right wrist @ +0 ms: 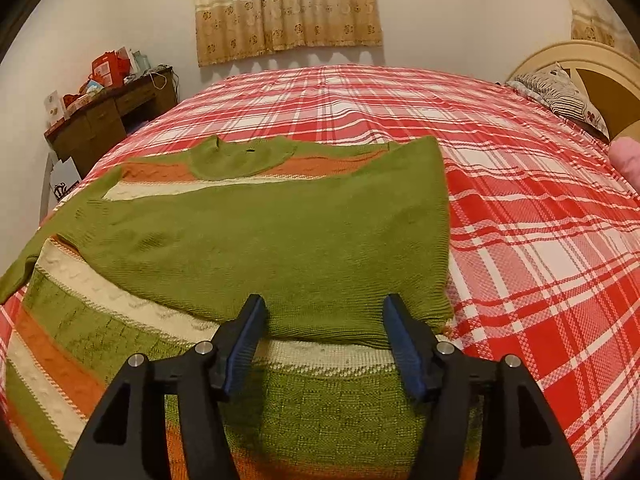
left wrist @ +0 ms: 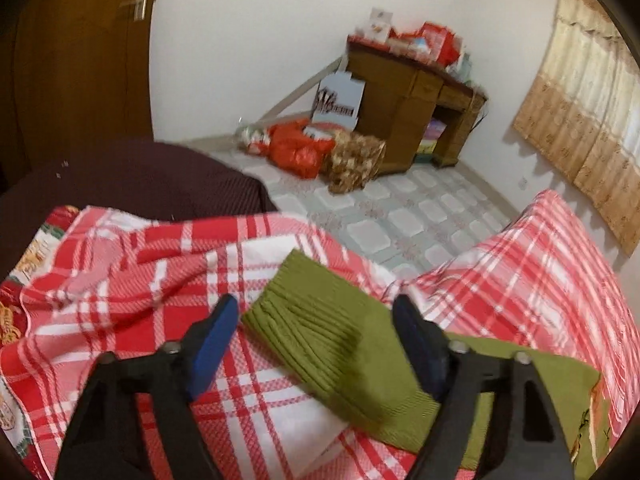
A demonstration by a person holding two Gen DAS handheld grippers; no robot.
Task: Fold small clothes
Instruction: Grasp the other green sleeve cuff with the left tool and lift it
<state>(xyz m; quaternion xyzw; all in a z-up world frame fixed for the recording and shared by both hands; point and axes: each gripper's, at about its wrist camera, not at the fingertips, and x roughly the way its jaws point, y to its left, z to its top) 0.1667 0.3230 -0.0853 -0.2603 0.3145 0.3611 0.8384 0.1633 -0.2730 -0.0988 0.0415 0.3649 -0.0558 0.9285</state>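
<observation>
The green striped sweater (right wrist: 256, 240) lies on the red checked bed (right wrist: 540, 220) with one sleeve (right wrist: 280, 248) folded across, the other sleeve (left wrist: 320, 332) still out, and both the left claw (left wrist: 316, 320) and right claw (right wrist: 322, 320) wide apart, holding nothing.

A home bedroom: a plaid-covered bed (right wrist: 520, 200) with headboard (right wrist: 576, 64), pillow (right wrist: 560, 92), curtain (right wrist: 288, 4) and cluttered wooden desk (left wrist: 408, 92)
</observation>
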